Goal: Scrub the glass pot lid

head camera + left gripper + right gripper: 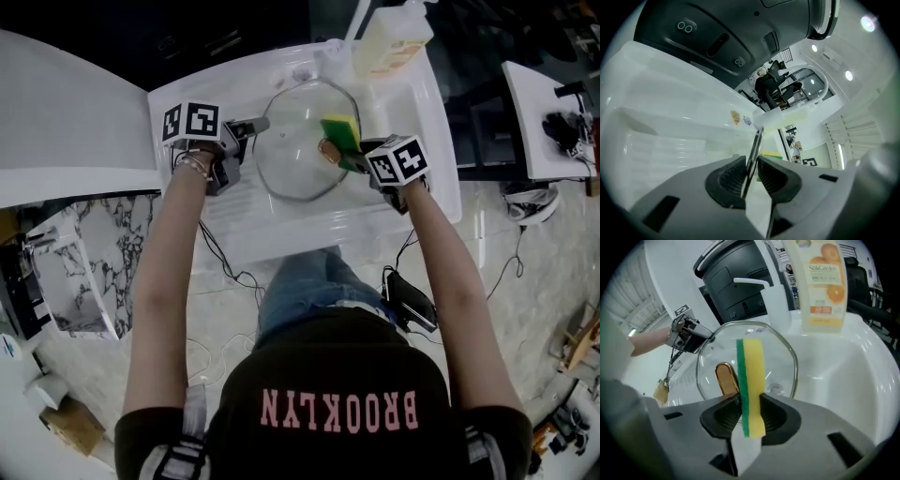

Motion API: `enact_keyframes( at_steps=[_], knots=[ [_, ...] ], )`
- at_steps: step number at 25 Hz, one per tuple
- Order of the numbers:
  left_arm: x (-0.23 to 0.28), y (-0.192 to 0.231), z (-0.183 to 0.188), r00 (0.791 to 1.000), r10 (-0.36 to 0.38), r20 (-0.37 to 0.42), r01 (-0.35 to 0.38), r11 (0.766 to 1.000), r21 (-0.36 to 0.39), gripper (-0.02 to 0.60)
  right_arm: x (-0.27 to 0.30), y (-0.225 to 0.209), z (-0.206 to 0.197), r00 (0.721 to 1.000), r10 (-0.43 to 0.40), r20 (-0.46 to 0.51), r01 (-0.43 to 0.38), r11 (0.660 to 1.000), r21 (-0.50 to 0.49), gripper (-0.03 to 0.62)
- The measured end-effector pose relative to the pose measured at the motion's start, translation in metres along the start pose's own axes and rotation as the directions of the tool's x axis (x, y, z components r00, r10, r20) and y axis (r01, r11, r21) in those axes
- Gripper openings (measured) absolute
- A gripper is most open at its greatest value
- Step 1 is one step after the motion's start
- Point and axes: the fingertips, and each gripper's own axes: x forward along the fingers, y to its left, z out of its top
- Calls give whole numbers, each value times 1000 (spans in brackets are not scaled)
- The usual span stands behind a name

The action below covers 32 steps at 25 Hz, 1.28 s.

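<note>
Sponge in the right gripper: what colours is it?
The sponge is yellow with a green layer on one side; clearest in the right gripper view.

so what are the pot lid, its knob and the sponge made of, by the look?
The pot lid looks like clear, glossy glass: the white sink shows through it, and its edge looks like thin metal. The knob is a shiny copper tone, maybe metal or plated plastic; can't tell which. The sponge is matte yellow foam with a green scouring layer.

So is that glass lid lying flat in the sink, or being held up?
Held up: the left tongs clamp the glass lid by its rim, and it faces the sponge, tilted over the sink.
</note>
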Motion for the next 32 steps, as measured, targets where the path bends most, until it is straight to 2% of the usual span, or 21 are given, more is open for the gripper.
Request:
enact_keyframes(
  at_steps=[4, 6, 8, 11, 13, 16, 18, 22, 24, 26, 29, 32],
  knots=[
    [0, 0, 0, 1000, -4, 3, 4, 1000, 2, 69, 4, -5, -13, 1000, -3, -21, 6, 986, 167, 101],
    [-1, 0, 1, 1000, -6, 7, 6, 1000, 0, 69, 6, -7, -20, 999, -6, -34, 16, 958, 287, 100],
    [-1, 0, 2, 1000, -7, 11, 8, 1000, -2, 69, 8, -11, -32, 996, -34, -77, 61, 927, 370, 100],
    [0, -1, 1, 1000, -6, 13, 6, 1000, -3, 69, 8, -27, -60, 973, -130, -189, 196, 897, 395, 98],
    [0, -1, 1, 1000, -5, 13, 6, 1000, -3, 69, 7, -36, -68, 959, -177, -220, 252, 888, 385, 98],
    [0, -1, 2, 1000, -6, 15, 6, 1000, -3, 69, 1, -39, -56, 970, -178, -164, 231, 879, 417, 98],
    [0, -1, 1, 1000, -4, 15, 4, 1000, 0, 69, -10, -37, -39, 981, -168, -99, 195, 886, 422, 100],
    [0, -2, 1, 1000, 9, 21, -9, 1000, 7, 69, -40, -20, 14, 987, -136, 84, 99, 933, 347, 103],
    [0, -3, 1, 1000, 15, 24, -16, 1000, 13, 69, -52, -7, 46, 979, -104, 177, 55, 963, 262, 104],
    [0, -4, 1, 999, 25, 23, -26, 999, 26, 69, -61, 7, 73, 970, -79, 231, 41, 986, 162, 104],
    [0, -5, 1, 999, 40, 22, -41, 998, 41, 69, -63, 31, 104, 971, -53, 232, 53, 999, 8, 104],
    [-1, -7, 1, 999, 47, 25, -49, 997, 53, 69, -51, 50, 122, 984, -52, 168, 73, 989, -126, 106]
  ],
)
